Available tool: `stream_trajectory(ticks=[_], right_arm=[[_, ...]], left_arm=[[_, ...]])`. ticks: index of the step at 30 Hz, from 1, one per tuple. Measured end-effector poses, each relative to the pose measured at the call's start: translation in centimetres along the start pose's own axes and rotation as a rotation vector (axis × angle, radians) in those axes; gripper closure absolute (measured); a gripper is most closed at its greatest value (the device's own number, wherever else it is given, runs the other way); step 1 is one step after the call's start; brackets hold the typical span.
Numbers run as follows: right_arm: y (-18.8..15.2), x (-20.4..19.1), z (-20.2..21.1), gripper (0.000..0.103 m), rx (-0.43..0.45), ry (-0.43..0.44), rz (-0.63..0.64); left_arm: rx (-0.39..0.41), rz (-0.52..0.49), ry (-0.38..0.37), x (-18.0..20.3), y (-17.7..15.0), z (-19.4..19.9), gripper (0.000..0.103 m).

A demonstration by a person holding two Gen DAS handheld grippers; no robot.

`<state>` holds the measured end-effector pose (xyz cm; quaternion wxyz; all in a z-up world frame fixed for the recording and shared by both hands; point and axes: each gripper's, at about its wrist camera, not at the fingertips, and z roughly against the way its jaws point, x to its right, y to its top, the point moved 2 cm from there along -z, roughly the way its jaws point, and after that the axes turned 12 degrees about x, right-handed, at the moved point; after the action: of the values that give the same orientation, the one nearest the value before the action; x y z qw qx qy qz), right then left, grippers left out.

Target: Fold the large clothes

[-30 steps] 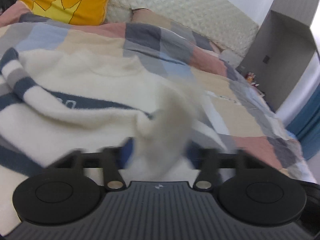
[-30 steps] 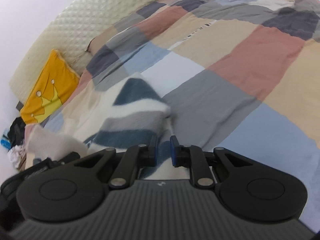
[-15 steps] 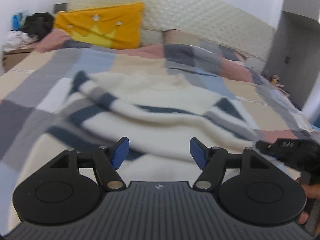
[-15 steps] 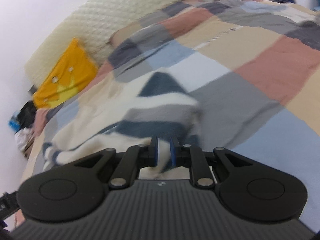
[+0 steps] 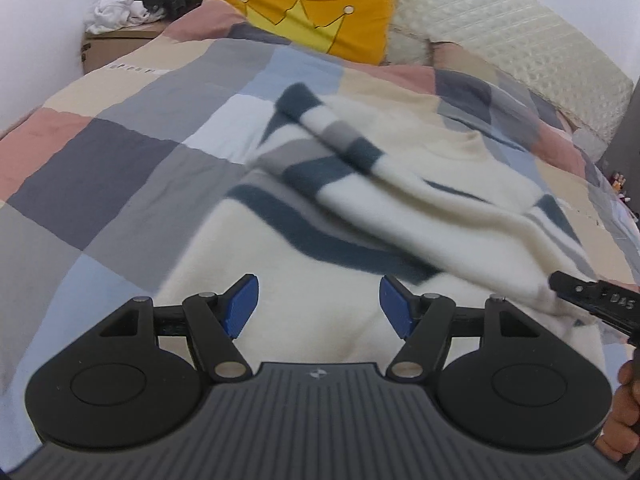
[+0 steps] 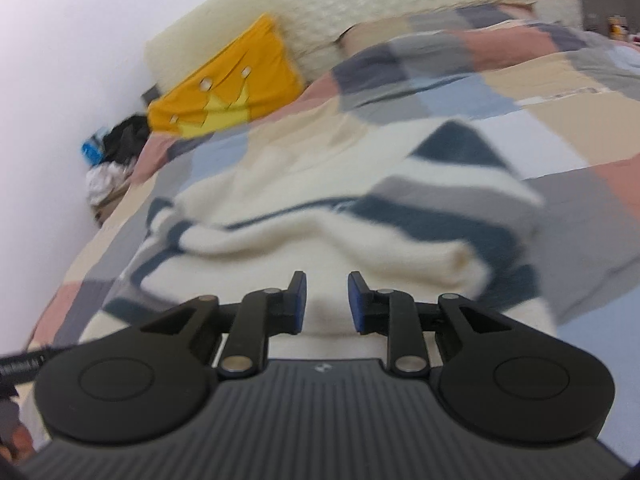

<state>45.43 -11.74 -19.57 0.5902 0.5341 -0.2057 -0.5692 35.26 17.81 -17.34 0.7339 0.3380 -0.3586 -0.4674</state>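
Striped sweater [image 5: 400, 184] lies on the quilt [image 5: 100, 184]; left gripper [image 5: 318, 304] wide, empty; right gripper [image 6: 327, 302] opening, empty.

A bed [image 5: 120, 168] spread with a patchwork quilt [image 5: 104, 184] of grey, pink, beige and pale blue squares fills the room ahead of the jaws. At its far end rises a cream quilted headboard [image 5: 520, 40], with an orange crown-print pillow [image 5: 312, 12] leaning on it. Left of the pillow, a cardboard box [image 5: 108, 46] carries crumpled clothes [image 5: 136, 4] against a plain white wall [image 5: 36, 20].
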Motion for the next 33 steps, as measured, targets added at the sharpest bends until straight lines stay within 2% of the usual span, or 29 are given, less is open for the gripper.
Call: stream_trajectory(ticks=[8, 11, 13, 17, 20, 22, 26, 33], right_arm=[[-0.2, -3.4, -4.6, 0.078, -0.009, 0.030, 0.030], [-0.9, -4.8, -5.6, 0.078, -0.011, 0.042, 0.101], [-1.8, -5.5, -6.5, 0.086, -0.055, 0.062, 0.121], [-2.0, -7.7, -8.4, 0.087, -0.069, 0.080, 0.172], [-1.7, -9.3, -10.2, 0.087, -0.080, 0.132, 0.155], [-1.9, -10.2, -11.8, 0.087, -0.104, 0.127, 0.152], [-2.1, -12.7, -14.6, 0.088, -0.127, 0.095, 0.226], [-0.1, -13.4, -19.8, 0.088, -0.125, 0.035, 0.158]], left_arm=[[-0.079, -0.070, 0.006, -0.5, -1.3, -1.0, 0.032], [-0.111, -0.071, 0.000, -0.8, -1.6, -1.6, 0.032], [-0.112, -0.060, -0.005, -1.2, -1.3, -1.6, 0.033], [-0.104, -0.041, -0.012, -2.0, -0.6, -1.2, 0.036], [-0.092, -0.020, -0.007, -2.8, -0.4, -0.8, 0.036], [-0.090, 0.000, 0.000, -3.4, -0.4, -0.8, 0.036], [-0.090, 0.035, -0.001, -4.5, -0.1, -1.0, 0.036], [-0.083, 0.108, -0.003, -6.4, 0.3, -1.0, 0.036]])
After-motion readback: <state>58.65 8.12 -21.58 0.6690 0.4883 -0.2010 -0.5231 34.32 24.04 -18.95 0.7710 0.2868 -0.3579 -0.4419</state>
